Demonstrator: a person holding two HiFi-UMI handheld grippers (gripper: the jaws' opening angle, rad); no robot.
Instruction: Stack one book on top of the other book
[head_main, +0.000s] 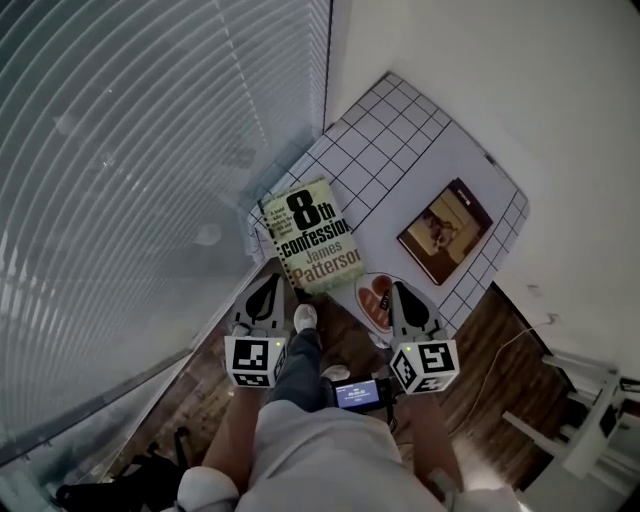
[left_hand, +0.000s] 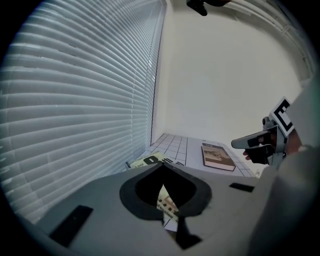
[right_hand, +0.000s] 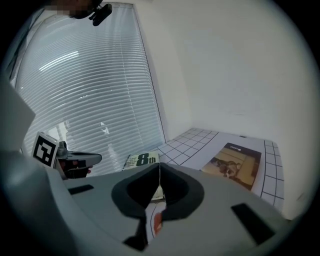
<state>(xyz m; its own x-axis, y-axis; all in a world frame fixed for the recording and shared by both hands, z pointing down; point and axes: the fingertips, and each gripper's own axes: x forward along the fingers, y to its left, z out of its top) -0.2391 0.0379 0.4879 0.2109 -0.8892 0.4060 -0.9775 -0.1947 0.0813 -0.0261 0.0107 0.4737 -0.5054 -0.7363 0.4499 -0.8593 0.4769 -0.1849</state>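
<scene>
Two books lie apart on a white gridded table. The pale green paperback with big black lettering sits at the table's near left; it also shows as the paperback and the paperback in the gripper views. The brown book with a picture cover lies to its right, seen too as the brown book and the brown book. My left gripper hovers shut and empty at the paperback's near edge. My right gripper hangs shut and empty near the table's front, between both books.
Closed window blinds fill the left side, and a plain wall stands behind the table. A round red-and-white item lies at the table's near edge. Wooden floor and white furniture are to the right.
</scene>
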